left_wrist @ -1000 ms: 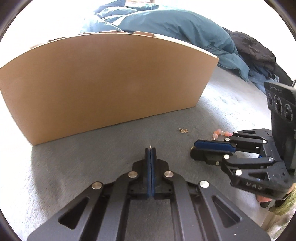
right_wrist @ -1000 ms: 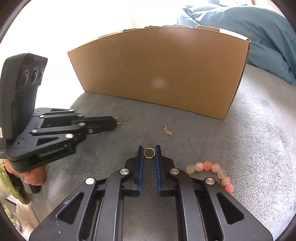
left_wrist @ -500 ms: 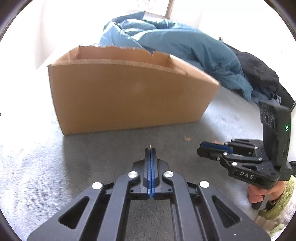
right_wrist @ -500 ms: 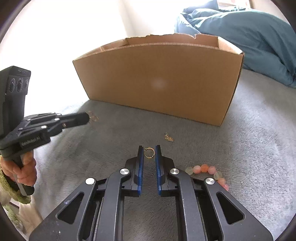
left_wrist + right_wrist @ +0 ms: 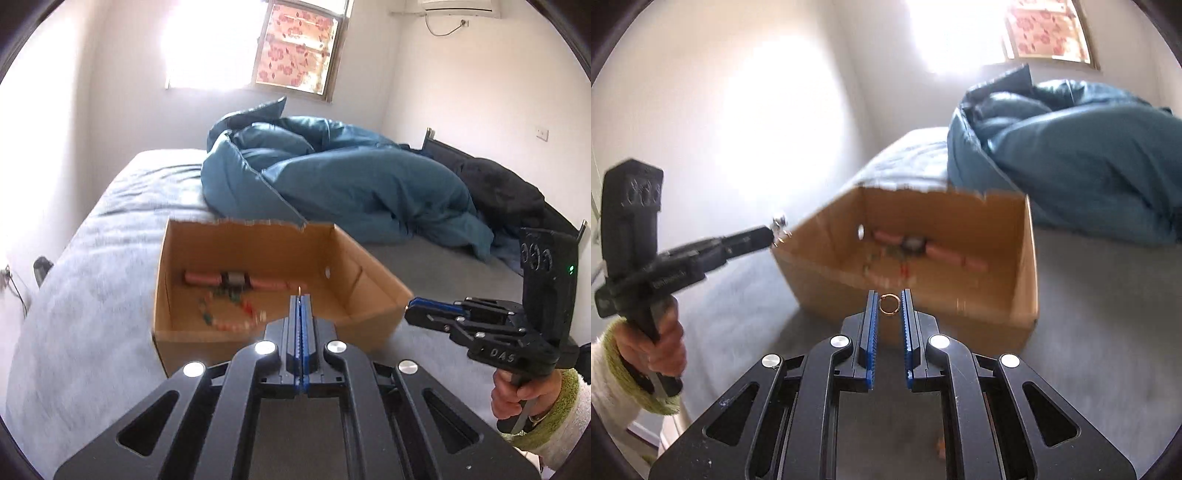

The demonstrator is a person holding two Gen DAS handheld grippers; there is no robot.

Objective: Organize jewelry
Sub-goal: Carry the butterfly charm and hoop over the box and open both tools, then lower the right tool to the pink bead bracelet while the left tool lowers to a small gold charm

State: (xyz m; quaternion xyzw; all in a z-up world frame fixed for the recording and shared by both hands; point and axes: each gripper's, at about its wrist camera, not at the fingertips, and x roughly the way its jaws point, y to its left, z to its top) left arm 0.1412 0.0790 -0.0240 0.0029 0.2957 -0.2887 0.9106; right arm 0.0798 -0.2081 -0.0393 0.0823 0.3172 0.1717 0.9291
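Observation:
An open cardboard box (image 5: pixel 373 291) (image 5: pixel 1023 280) sits on the grey bed, holding a pink-strapped watch (image 5: pixel 236 279) (image 5: pixel 916 245) and a bead chain (image 5: pixel 229 321). My left gripper (image 5: pixel 300 298) is shut on a small earring; only its thin post (image 5: pixel 299 291) shows here, while its sparkly end (image 5: pixel 780 228) shows in the right wrist view beside the box's left corner. My right gripper (image 5: pixel 889 295) is shut on a small gold ring (image 5: pixel 889 305), raised before the box's near wall. In the left wrist view the right gripper (image 5: pixel 412 312) hangs at the box's right corner.
A crumpled teal duvet (image 5: pixel 332 184) (image 5: pixel 1071 147) lies behind the box, with dark clothing (image 5: pixel 506 192) at the far right. A hand (image 5: pixel 517 391) in a white sleeve with a green cuff grips each handle. White walls and a window (image 5: pixel 299 44) stand beyond the bed.
Both grippers have risen from the bedcover with their jewelry, so the box's inside now shows. The loose trinket and bead bracelet on the cover have dropped out of view.

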